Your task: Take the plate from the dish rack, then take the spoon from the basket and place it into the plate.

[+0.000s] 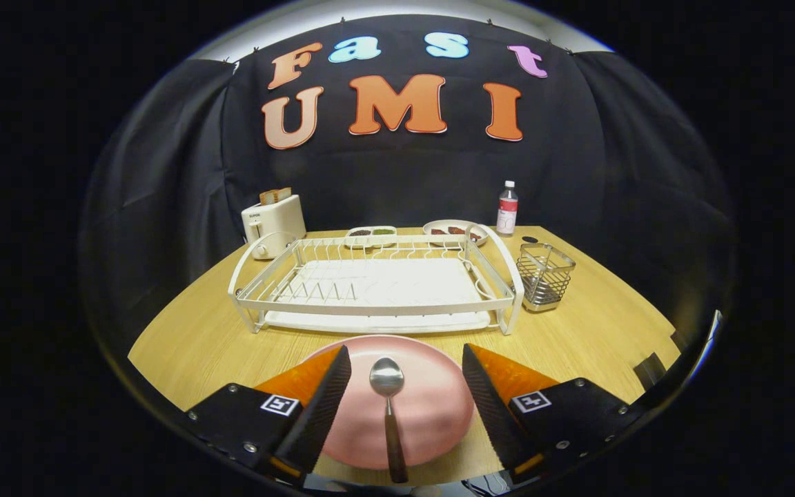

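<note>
A spoon (388, 400) lies in a pink plate (425, 407) on the wooden table (197, 345), between the spread fingers of the gripper (406, 373), which grip nothing. Beyond, the white dish rack (377, 290) stands without dishes, a wire basket (544, 276) just beside it. Bare tabletop flanks the plate.

The near side of the pink plate (432, 407) is hidden behind the two fingers (318, 407) of the open gripper (408, 407), and the end of the spoon (389, 407) handle runs out of sight at the bottom. Far back, the food in the little tray (370, 236) and on the far plate (454, 231) is too small to tell. The back of the toaster (275, 221) is hidden.
</note>
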